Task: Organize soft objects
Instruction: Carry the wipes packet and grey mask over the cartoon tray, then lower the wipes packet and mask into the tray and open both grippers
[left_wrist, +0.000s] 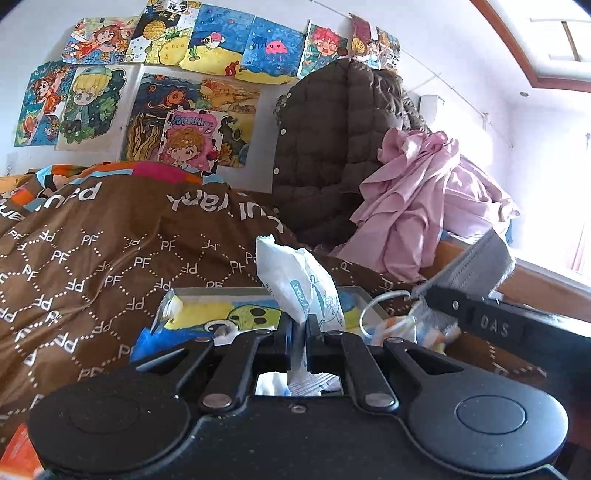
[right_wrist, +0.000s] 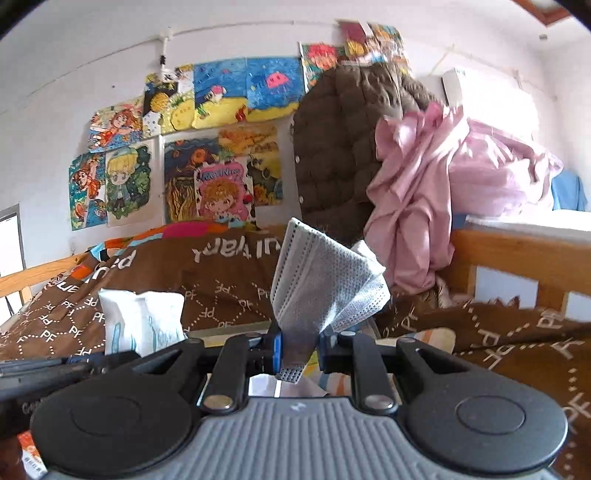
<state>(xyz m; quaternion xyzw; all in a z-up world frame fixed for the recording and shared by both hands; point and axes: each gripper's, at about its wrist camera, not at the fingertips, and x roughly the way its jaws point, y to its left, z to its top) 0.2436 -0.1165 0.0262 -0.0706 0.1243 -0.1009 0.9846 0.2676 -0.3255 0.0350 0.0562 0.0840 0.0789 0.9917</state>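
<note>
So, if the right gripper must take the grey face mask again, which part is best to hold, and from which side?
Judging by its pose, grip the grey face mask at its gathered lower end, coming from below: there the pleats bunch narrow between the right gripper's fingers, while the top fans wide and floppy.

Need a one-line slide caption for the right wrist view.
Right hand-held gripper pinches a grey face mask above the brown bedspread.

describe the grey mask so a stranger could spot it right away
Start at the brown PF-print quilt on the bed. Above its near edge the right gripper pinches a face mask, pleated and grey. The neighbouring white pack in the left gripper is smooth and printed.
</note>
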